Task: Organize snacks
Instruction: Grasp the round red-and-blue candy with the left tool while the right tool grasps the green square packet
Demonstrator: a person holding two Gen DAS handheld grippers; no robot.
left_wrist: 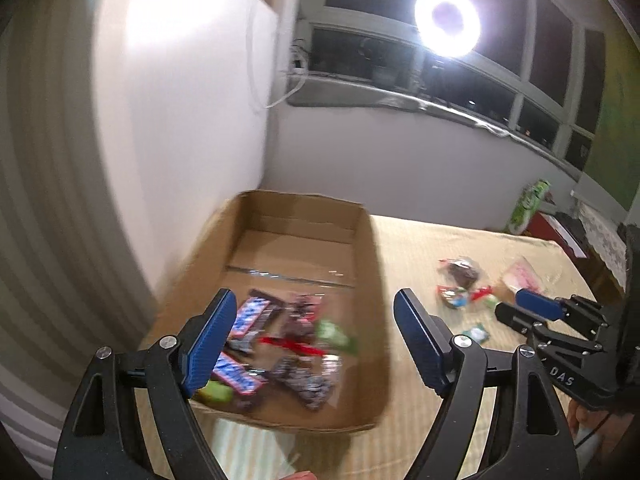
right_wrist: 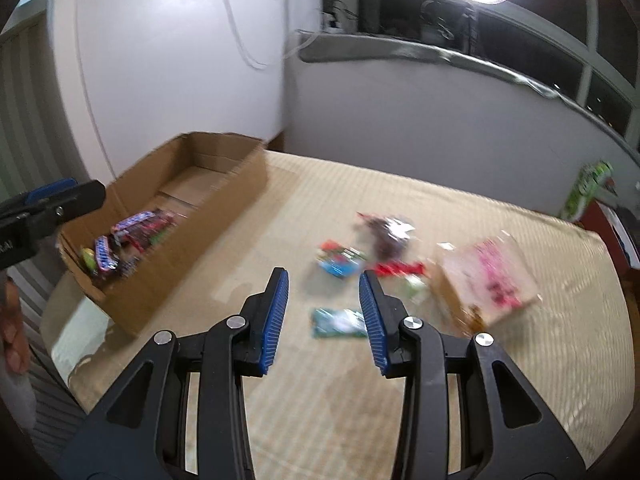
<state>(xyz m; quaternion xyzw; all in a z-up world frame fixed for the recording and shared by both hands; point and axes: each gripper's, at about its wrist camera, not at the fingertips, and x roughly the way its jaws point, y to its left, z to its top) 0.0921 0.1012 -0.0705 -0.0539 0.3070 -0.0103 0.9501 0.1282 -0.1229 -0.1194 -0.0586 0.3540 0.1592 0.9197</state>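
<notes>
A brown cardboard box [left_wrist: 372,276] [right_wrist: 224,204] lies open on the beige striped tablecloth, with several wrapped snack bars [left_wrist: 280,344] [right_wrist: 128,240] piled at its near end. My left gripper [left_wrist: 316,340] hangs open above that pile, nothing between its blue pads. My right gripper [right_wrist: 324,308] [left_wrist: 520,308] is open over the table, with nothing between its pads. A teal packet [right_wrist: 340,322] lies on the cloth just beyond its fingertips. More loose snacks [right_wrist: 360,256] [left_wrist: 460,284] and a clear bag with pink contents [right_wrist: 488,280] lie further out.
A white cabinet [left_wrist: 180,120] stands behind the box. A ring light [left_wrist: 447,20] glares above the window sill. A green carton [left_wrist: 528,204] and red item sit past the table's far right corner. A hand [right_wrist: 12,320] shows at the left edge.
</notes>
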